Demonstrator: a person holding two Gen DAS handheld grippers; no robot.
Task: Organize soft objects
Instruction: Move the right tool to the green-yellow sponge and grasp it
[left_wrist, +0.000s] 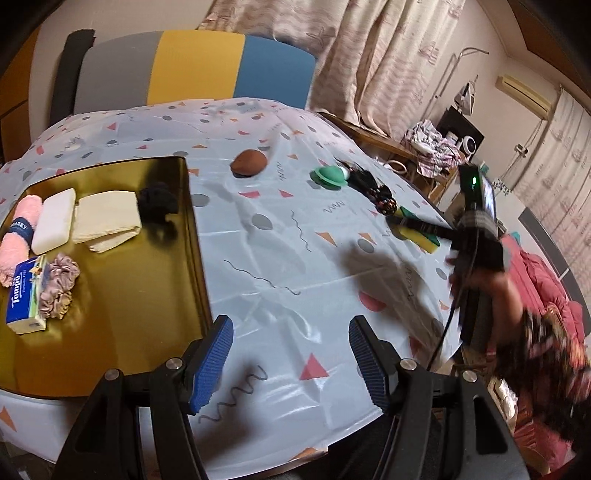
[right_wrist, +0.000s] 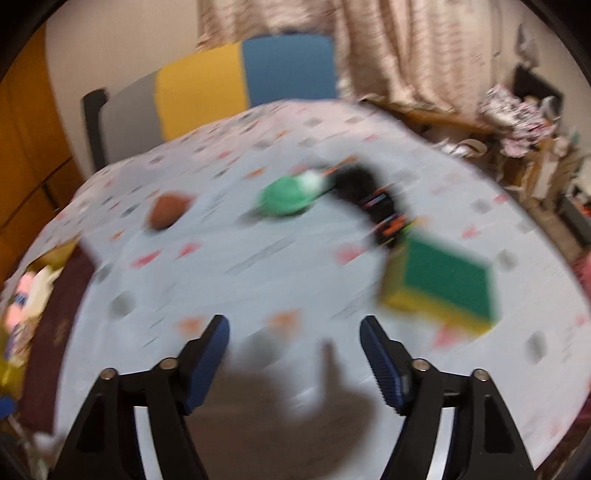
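Patterned tablecloth (left_wrist: 258, 258), curtains (left_wrist: 369, 55) behind | sponge (right_wrist: 443, 288), green ball (right_wrist: 284, 199) ahead | my left gripper (left_wrist: 291, 363) and right gripper (right_wrist: 295, 363) gape, nothing between.

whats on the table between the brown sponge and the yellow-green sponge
In the left wrist view, between the round brown sponge and the yellow-and-green scouring sponge lie a green silicone disc and a black tangled hair piece.

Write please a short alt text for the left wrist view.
A gold tray on a patterned tablecloth holds folded towels, tissues and scrunchies. The open left tool hangs empty over the cloth.
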